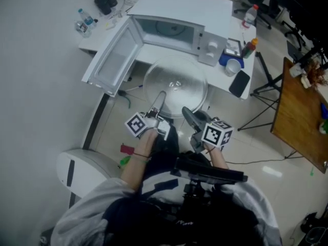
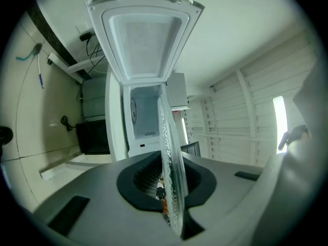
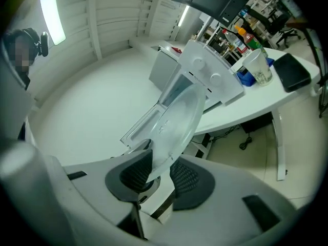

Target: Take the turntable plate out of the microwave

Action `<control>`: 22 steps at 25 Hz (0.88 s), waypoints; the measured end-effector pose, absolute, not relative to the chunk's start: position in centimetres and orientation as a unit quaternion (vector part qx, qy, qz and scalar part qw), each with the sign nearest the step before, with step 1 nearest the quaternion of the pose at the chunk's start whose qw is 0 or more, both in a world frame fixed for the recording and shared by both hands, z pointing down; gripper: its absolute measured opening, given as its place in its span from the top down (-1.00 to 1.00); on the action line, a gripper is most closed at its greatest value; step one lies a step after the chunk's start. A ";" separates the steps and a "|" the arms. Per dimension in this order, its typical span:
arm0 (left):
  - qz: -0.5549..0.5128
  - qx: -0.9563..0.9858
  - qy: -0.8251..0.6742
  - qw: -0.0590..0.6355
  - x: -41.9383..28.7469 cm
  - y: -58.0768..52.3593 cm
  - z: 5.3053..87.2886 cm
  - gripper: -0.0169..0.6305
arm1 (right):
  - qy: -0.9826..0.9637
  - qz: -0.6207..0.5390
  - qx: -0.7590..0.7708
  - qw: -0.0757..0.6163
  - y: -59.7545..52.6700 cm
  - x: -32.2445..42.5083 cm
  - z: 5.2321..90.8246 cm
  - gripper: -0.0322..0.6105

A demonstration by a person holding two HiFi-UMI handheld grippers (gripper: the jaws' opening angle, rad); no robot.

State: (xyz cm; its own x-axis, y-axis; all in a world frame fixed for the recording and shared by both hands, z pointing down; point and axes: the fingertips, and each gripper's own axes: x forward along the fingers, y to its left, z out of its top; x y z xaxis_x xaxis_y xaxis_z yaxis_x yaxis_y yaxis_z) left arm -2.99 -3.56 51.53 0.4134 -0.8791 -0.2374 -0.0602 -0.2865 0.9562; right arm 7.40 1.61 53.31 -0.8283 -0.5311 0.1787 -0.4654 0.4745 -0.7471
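Glass, clear and round, makes up the turntable plate [image 1: 175, 86]: we see a shallow disc with a raised rim, small moulded lugs at its centre and, in the left gripper view, a pebbled surface along its edge [image 2: 171, 173]. It is outside the microwave [image 1: 179, 22], in front of the open cavity and above the front edge of the white tabletop [image 1: 154, 53].

The microwave is a white box with 2 round knobs on its front panel. Its door [image 1: 115, 58] stands swung wide to the left, with its smooth inner face showing. To the right of the oven the tabletop carries a pale mug [image 1: 233, 66], a flat black thing [image 1: 239, 83] and a bottle [image 1: 250, 15]. A wooden table [image 1: 297, 117] stands further right, and a white stool [image 1: 82, 170] sits on the floor at lower left. Nothing lies between the plate and the cavity.

We hold the plate at its near rim with both tools. The left hand-held gripper [image 1: 160, 104] is nearly closed, its ribbed dark pads pinching the thin rim edge-on. The right hand-held gripper [image 1: 187, 111] stands about half open, its pads clamped on the rim at a slant [image 3: 179, 119].
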 end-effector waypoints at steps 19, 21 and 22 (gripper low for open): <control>-0.400 0.699 -0.358 0.472 -5.4 3.0 49.6 0.89 | 0.859 -0.425 -0.281 0.058 8.1 4.9 51.7 0.54; -0.396 0.700 -0.353 0.478 -6.1 2.9 49.4 0.89 | 0.855 -0.429 -0.287 0.062 8.3 4.0 51.5 0.54; -0.394 0.701 -0.349 0.481 -6.5 3.0 49.2 0.89 | 0.853 -0.429 -0.290 0.064 8.5 3.5 51.4 0.54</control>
State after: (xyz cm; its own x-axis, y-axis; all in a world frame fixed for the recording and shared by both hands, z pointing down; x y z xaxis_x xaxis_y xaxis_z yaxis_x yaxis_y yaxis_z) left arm -6.46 3.02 49.18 0.4454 -0.8686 -0.2171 -0.1103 -0.2939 0.9494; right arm 3.54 8.47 51.45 -0.8242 -0.5489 0.1395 -0.4390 0.4636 -0.7696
